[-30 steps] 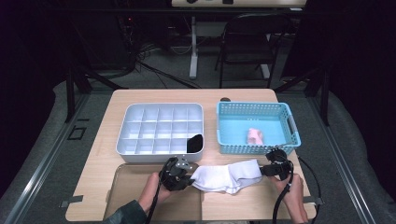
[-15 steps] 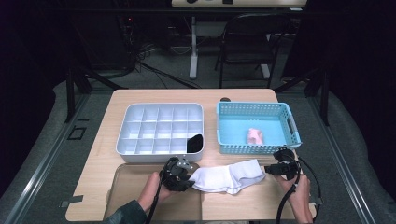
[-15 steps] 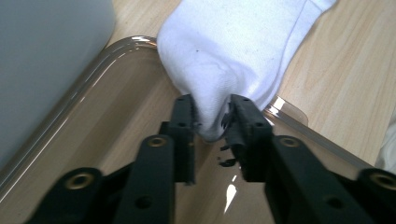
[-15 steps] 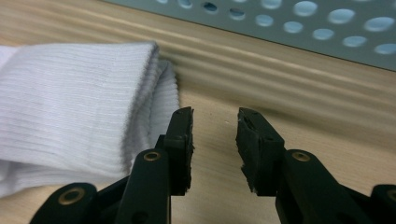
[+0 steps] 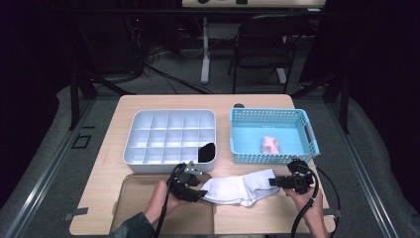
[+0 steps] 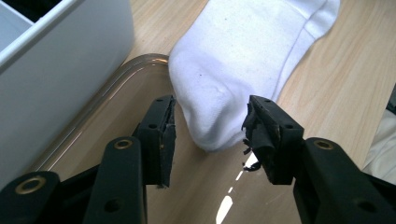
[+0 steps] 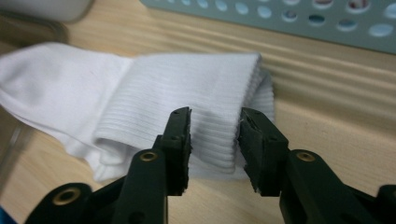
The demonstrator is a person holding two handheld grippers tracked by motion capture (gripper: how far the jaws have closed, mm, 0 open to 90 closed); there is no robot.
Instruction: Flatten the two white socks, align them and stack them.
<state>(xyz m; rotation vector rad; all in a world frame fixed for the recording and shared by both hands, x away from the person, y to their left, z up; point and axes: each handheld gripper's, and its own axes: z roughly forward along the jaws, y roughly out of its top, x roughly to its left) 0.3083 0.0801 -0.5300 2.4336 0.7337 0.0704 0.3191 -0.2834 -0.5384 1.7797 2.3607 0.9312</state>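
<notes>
A white sock (image 5: 236,189) lies flat along the table's front edge, its toe to the left and its ribbed cuff to the right. My left gripper (image 5: 198,192) is at the toe end. In the left gripper view it (image 6: 210,135) is open, with the sock's toe (image 6: 219,88) lying between the jaws over the rim of a clear tray. My right gripper (image 5: 274,182) is at the cuff end. In the right gripper view it (image 7: 214,140) is open, its jaws either side of the folded cuff (image 7: 196,98).
A white compartment tray (image 5: 143,136) stands behind the left gripper with a black item (image 5: 206,152) in its near right cell. A blue basket (image 5: 307,131) behind the right gripper holds a pink item (image 5: 270,144). A clear brownish tray (image 5: 148,203) lies at the front left.
My right gripper has moved a little toward the front edge and turned in onto the sock's cuff. The left gripper and the sock have stayed put.
</notes>
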